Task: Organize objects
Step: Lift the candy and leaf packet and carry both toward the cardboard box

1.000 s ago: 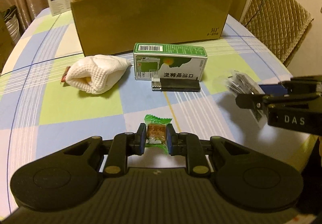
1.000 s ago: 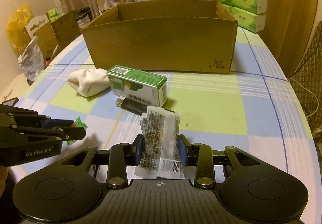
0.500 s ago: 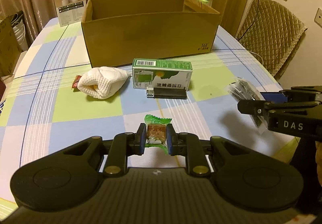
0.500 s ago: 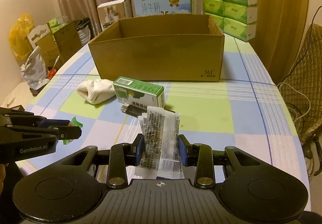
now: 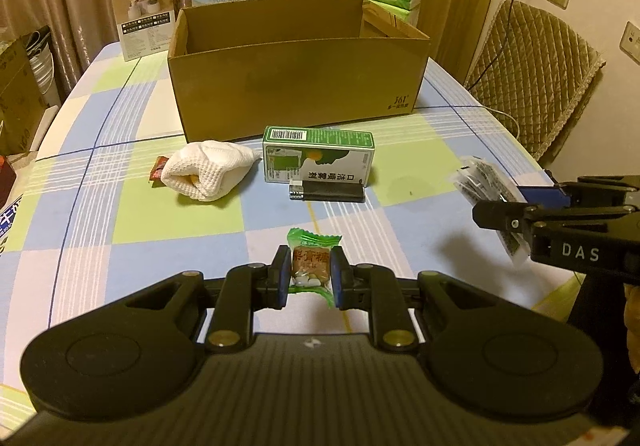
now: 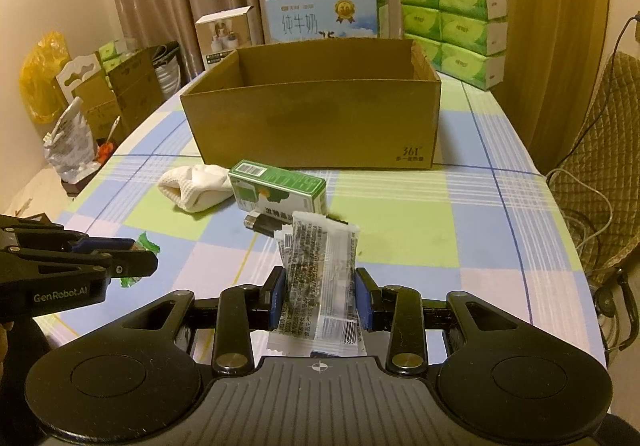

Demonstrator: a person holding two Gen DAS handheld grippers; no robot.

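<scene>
A: While the left wrist view looks down at a checked tablecloth [image 5: 120, 213], what does the left gripper [image 5: 309, 273] hold?

B: Its jaws are closed tight on a green-wrapped candy [image 5: 311, 260], lifted clear of the table. Beyond lie a black lighter [image 5: 326, 190], a green carton [image 5: 318, 153] and a white cloth [image 5: 210, 173], all in front of an open cardboard box [image 5: 296, 85].

A: And the right wrist view?

B: The right gripper [image 6: 320, 300] is clamped, jaws partly apart, on a bundle of clear printed sachets [image 6: 318, 274], also off the table. The box [image 6: 316, 117] stands well ahead.

A: How far along is the tidying?

B: Early, I judge. What shows of the box's inside is bare, though its floor is hidden. Two items are in hand; the lighter, carton and cloth remain out.
</scene>
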